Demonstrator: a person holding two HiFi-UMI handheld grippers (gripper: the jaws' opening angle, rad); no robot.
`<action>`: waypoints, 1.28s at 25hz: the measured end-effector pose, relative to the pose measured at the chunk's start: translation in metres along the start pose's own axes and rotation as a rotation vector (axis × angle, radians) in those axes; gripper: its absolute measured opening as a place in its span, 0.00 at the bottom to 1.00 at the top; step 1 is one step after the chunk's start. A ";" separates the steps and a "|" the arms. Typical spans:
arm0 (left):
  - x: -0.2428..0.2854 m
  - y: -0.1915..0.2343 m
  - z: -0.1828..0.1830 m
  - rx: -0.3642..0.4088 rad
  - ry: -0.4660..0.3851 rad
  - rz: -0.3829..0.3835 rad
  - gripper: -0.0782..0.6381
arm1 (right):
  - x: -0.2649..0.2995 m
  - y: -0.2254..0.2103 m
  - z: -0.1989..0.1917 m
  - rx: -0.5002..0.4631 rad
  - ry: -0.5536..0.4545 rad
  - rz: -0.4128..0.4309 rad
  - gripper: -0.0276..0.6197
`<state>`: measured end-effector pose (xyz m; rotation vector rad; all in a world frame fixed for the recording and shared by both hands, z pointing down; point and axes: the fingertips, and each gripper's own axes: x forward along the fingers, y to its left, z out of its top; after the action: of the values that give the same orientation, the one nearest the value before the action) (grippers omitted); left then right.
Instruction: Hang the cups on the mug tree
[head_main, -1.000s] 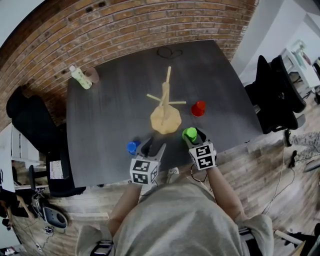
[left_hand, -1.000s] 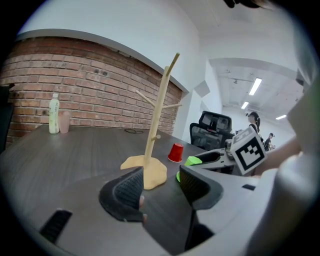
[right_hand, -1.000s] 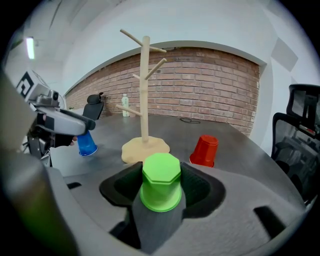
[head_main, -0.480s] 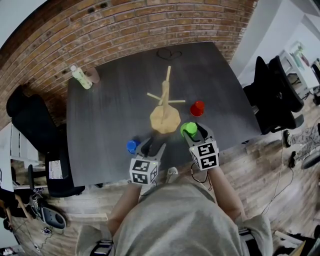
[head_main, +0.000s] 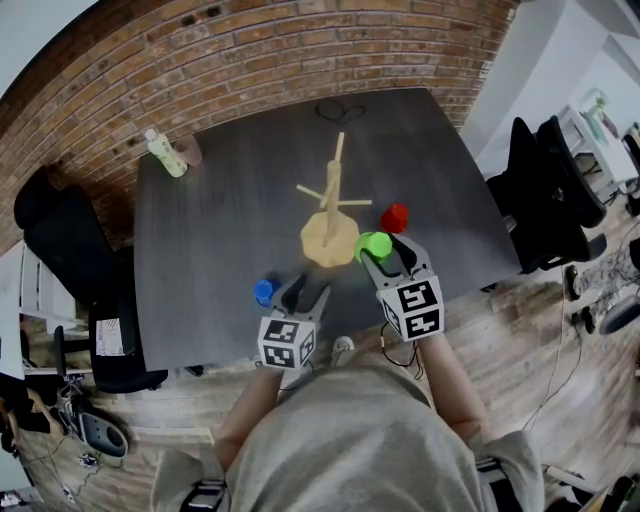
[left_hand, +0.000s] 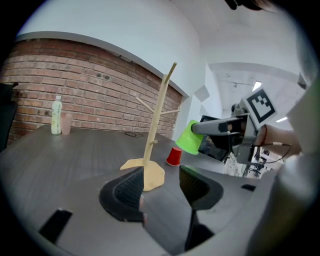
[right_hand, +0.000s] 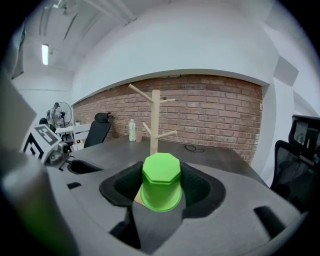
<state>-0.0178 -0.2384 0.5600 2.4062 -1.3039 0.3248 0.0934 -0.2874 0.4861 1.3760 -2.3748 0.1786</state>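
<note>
Clamped on the green cup (head_main: 373, 244), the right gripper (head_main: 388, 256) has lifted it from the near edge to just right of the mug tree (head_main: 331, 215), ready for hanging; the left gripper (head_main: 306, 294) waits open, empty.

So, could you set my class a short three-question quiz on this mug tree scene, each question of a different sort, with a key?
1. Which cup is between the jaws of the right gripper, near the tree: A red, B green, C blue?
2. Fill in: the jaws of the left gripper are ___, with nothing between them.
3. True or false: a cup already hangs on the tree.

Key
1. B, the green cup.
2. Open.
3. False: every peg is bare.
</note>
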 end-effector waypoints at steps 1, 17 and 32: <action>-0.001 0.000 0.000 -0.001 -0.001 0.002 0.41 | -0.002 0.000 0.006 -0.005 -0.008 0.001 0.41; 0.004 -0.002 0.007 0.000 -0.021 0.000 0.41 | -0.028 -0.016 0.085 -0.074 -0.146 -0.022 0.41; 0.005 0.003 0.009 -0.001 -0.026 0.030 0.41 | -0.001 -0.036 0.100 -0.022 -0.181 0.008 0.41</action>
<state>-0.0177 -0.2476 0.5540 2.3997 -1.3519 0.3021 0.0978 -0.3344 0.3909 1.4270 -2.5211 0.0311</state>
